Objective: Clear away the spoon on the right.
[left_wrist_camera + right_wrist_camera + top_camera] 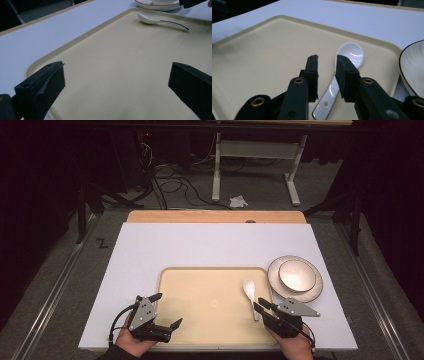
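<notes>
Right gripper view: spoon (342, 72) lies between parted jaws.

Beyond my white table (200, 242) with its wooden far edge (215, 216), I see grey carpet (260, 185) — black cables (170, 182), a white frame's legs (216, 170), crumpled paper (238, 201) — darkness around.

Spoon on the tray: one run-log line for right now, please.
spoon: lying on tray, right side | right gripper: jaws open, astride the handle, not pressing | left gripper: open, empty | plate with bowl: beside tray
</notes>
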Demonstrator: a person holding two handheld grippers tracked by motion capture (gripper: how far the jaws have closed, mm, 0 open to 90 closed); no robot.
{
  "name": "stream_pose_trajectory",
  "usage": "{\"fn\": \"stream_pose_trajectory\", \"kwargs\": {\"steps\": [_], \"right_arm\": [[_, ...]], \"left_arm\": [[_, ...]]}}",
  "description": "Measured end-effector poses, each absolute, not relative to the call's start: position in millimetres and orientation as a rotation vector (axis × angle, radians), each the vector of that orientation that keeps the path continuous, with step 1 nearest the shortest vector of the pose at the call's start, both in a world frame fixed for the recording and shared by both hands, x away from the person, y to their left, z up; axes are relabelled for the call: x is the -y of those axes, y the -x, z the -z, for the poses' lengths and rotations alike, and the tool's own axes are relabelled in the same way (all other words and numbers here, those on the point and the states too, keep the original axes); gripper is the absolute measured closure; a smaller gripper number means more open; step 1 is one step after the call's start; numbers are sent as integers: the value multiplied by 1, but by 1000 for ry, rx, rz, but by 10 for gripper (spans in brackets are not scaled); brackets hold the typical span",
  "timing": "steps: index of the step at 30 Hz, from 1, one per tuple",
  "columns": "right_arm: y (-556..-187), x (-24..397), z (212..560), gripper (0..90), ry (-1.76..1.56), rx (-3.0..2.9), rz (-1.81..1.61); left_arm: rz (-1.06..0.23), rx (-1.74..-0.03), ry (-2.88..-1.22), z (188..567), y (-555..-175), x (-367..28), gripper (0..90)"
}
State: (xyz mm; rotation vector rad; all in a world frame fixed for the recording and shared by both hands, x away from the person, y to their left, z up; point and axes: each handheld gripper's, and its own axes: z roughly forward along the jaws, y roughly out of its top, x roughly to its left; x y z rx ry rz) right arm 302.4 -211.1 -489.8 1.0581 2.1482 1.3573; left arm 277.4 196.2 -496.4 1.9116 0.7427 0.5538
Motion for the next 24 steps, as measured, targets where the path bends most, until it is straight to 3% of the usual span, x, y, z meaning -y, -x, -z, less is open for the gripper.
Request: {"fn": "stream_pose_trajectory", "kwargs": {"steps": [16,24], "right_arm": [[-305,217,489,727,-1078,-2129,-1358],[-308,217,491,819,-1106,-2139,-1320]], "left_arm": [[-557,-743,-1913,496,-277,-196,14],[-558,-741,-1911,496,-277,-197,15]]}}
